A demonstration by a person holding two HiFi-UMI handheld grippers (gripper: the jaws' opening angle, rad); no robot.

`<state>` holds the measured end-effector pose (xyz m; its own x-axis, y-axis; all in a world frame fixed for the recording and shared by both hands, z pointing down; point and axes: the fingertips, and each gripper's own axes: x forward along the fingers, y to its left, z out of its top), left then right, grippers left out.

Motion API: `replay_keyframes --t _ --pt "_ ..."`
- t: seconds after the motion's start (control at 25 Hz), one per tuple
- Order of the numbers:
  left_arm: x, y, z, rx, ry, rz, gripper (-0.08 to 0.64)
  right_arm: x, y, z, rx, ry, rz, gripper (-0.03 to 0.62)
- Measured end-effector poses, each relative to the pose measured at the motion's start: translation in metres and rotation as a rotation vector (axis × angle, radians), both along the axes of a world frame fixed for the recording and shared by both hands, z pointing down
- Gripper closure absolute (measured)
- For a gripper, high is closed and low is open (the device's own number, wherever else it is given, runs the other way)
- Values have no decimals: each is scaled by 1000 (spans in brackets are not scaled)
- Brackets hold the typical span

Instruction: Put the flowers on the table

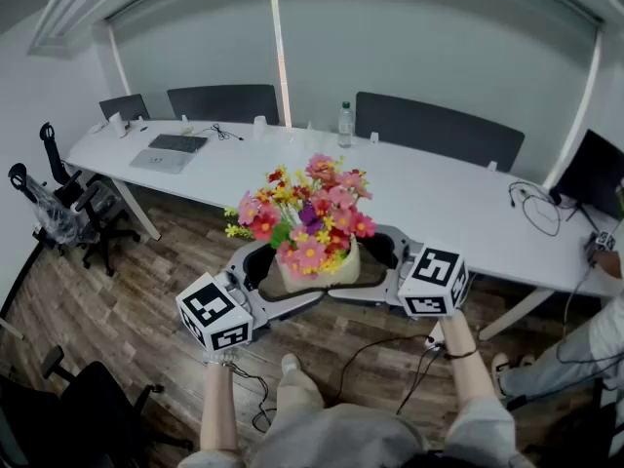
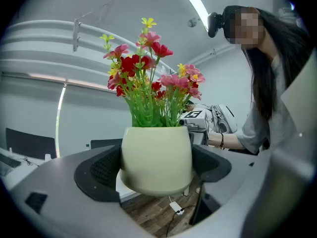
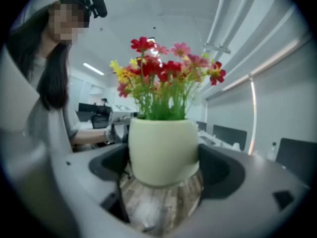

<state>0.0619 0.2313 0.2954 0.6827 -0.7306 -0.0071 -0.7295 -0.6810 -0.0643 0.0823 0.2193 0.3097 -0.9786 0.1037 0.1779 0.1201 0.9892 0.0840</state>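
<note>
Flowers (image 1: 307, 213) in their cream pot (image 1: 327, 269) hang above the floor, short of the white worktop (image 1: 439, 203). The left tool (image 1: 278, 283) and right tool (image 1: 375, 269) each pinch the pot. Setting down remains.

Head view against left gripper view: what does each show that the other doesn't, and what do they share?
Only the head view: the long white table ahead, with a laptop and a bottle on it. Only the left gripper view: the person's upper body and a ceiling light. Both: the flower pot held off the wooden floor, with the left gripper jaws against its sides.
</note>
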Motion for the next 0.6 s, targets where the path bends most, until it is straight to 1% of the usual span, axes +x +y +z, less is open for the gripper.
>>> replay_keyframes --t 0.6 --pt "1 -2 5 -13 5 -1 117 1 -2 5 -3 0 -4 153"
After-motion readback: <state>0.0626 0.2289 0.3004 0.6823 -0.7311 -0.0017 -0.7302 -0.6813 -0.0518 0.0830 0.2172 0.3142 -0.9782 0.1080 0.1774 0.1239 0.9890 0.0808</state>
